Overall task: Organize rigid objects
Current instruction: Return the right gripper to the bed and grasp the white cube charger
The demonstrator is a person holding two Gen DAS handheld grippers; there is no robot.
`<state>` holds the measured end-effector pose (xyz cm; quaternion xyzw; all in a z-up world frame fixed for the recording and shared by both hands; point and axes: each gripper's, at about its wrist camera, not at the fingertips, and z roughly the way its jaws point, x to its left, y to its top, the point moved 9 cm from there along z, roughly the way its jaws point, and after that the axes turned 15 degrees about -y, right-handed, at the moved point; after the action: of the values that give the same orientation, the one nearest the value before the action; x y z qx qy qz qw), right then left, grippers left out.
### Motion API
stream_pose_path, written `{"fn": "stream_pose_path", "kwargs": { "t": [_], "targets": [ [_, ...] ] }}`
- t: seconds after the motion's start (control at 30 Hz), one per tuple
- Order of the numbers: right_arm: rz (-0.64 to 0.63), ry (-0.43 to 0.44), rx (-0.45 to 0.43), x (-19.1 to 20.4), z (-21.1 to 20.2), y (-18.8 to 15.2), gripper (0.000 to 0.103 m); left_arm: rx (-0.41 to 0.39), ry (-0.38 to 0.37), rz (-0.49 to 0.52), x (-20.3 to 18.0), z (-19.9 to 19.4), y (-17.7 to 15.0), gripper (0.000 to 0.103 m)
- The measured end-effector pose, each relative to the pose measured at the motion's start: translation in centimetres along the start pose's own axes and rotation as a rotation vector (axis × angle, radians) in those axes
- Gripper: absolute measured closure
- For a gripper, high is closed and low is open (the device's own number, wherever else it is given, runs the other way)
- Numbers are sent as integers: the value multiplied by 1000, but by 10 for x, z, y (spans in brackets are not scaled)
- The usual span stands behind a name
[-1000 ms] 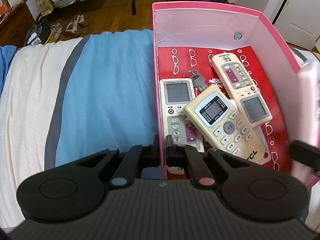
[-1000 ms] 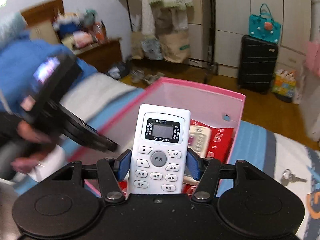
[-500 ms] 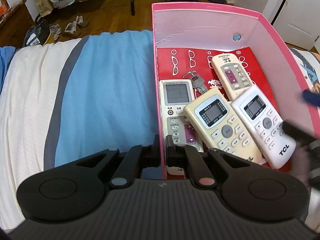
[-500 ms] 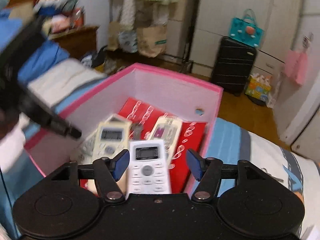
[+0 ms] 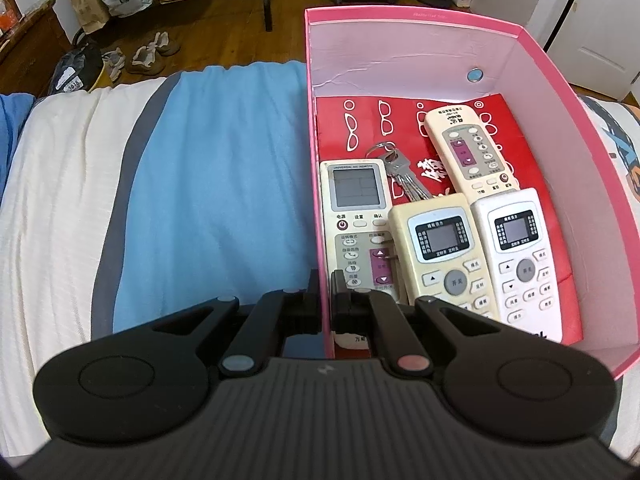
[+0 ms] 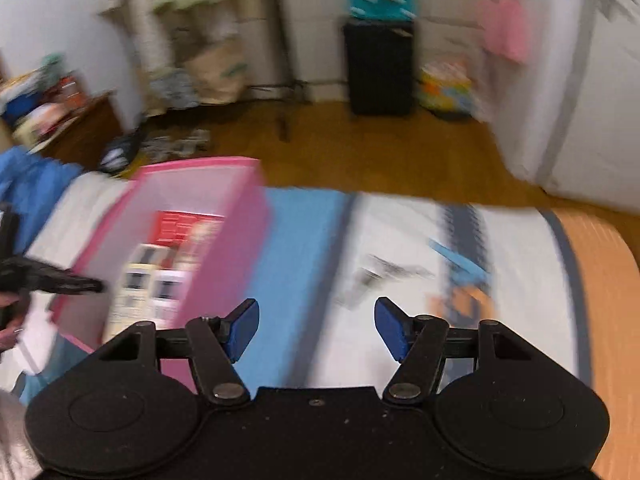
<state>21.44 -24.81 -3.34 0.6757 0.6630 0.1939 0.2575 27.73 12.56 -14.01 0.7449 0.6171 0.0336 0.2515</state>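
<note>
A pink box [image 5: 408, 60] stands on the bed and holds several remotes and a bunch of keys [image 5: 400, 172] on a red sheet. The white remote [image 5: 520, 256] lies at the right, next to a cream remote [image 5: 444, 256]. My left gripper [image 5: 326, 296] is shut on the box's left wall near its front corner. My right gripper [image 6: 316, 324] is open and empty above the bedspread, right of the box [image 6: 224, 264]. A blurred set of keys [image 6: 376, 276] lies on the bed ahead of it.
The bed has a blue, grey and cream striped cover [image 5: 220, 168]. An orange band [image 6: 596, 288] runs along its right side. Beyond the bed are a wooden floor, shoes [image 5: 152, 56], bags and a black suitcase [image 6: 380, 68].
My right gripper set the white remote down in the box, opened, and swung away to the right. The left gripper has kept its hold on the box wall.
</note>
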Motion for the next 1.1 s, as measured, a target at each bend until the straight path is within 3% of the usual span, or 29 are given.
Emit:
{"fn": "stream_pose_path", "kwargs": {
  "t": [0.27,0.33,0.47,0.57,0.73,0.93,1.1],
  "targets": [
    [360,1,252,-111,58,-60,34,-1,27,8,-2,-1,-1,100],
    [410,8,289,-127,70,-69,34,0,26,3,-2,-1,-1,100],
    [472,-65,333,-151,94,-80,34,1,25,1,-1,-1,0,100],
    [435,-151,349,-156,107,-89,34,3,26,-6,0,-1,0,100],
    [441,-155,340,-156,122,-89,33,3,25,-6,0,-1,0,100],
    [397,-263,347,-157,150,-93,34,6,31,-1,-2,1,0,99],
    [261,-332,280,-146,149,-83,46,6,31,-3,-2,1,0,99]
  ]
}}
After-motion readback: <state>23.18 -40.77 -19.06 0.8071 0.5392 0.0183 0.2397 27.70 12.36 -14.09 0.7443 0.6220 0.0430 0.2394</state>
